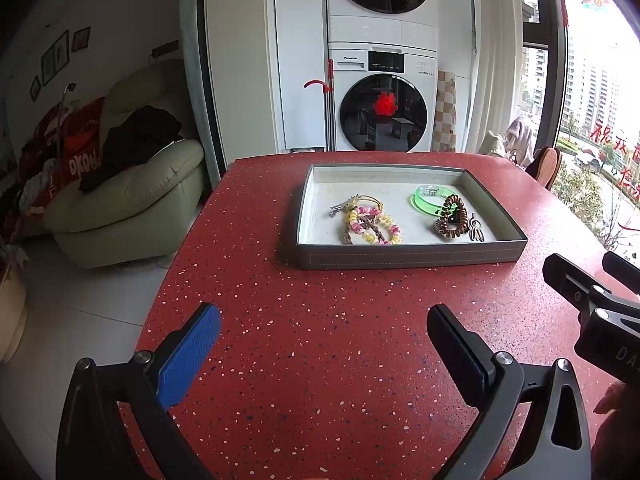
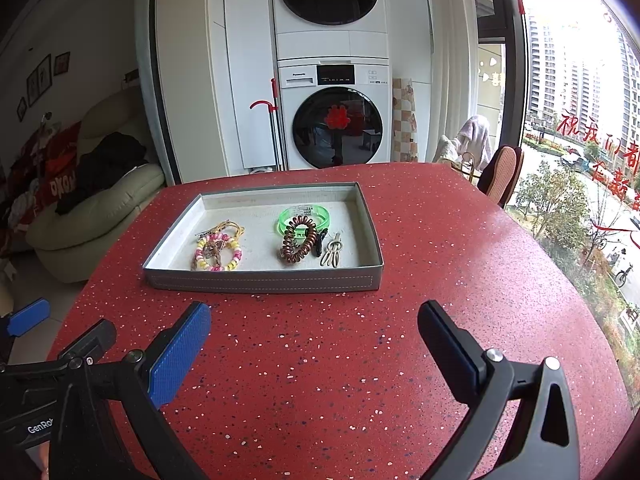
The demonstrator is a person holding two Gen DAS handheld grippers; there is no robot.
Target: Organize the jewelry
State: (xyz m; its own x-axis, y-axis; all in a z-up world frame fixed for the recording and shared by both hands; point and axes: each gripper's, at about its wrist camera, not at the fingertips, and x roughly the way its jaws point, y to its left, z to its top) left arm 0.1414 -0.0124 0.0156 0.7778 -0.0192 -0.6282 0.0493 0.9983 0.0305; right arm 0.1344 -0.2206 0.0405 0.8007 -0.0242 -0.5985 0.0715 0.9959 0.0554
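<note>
Red speckled stone formed the desk [image 1: 320,360], which was set before two stacked washing machines [image 2: 334,116], with a cream sofa [image 1: 132,200] to one side and a tall window to the other. One shallow grey tray [image 2: 262,280] was placed near the middle of the desk, and all the jewelry was gathered inside it in two clusters, seemingly sorted by kind. On the tray's left side, a pink-and-yellow beaded bracelet [image 1: 374,226] was laid over a braided cord and a yellow cord loop, with one silver clip [image 1: 340,208] touching them. On the right side, one green bangle [image 2: 304,216] was overlapped by one brown spiral hair tie [image 2: 298,240]; one black clip and one pale looped hairpin [image 2: 332,254] were just beside it. Nothing loose was seen on the desk outside the tray, so the sorting was judged nearly or fully done. Both tools were kept back from the tray, above bare desk: the left tool [image 1: 324,340] was spread wide and empty, and the right tool [image 2: 314,340] was likewise wide and empty.
</note>
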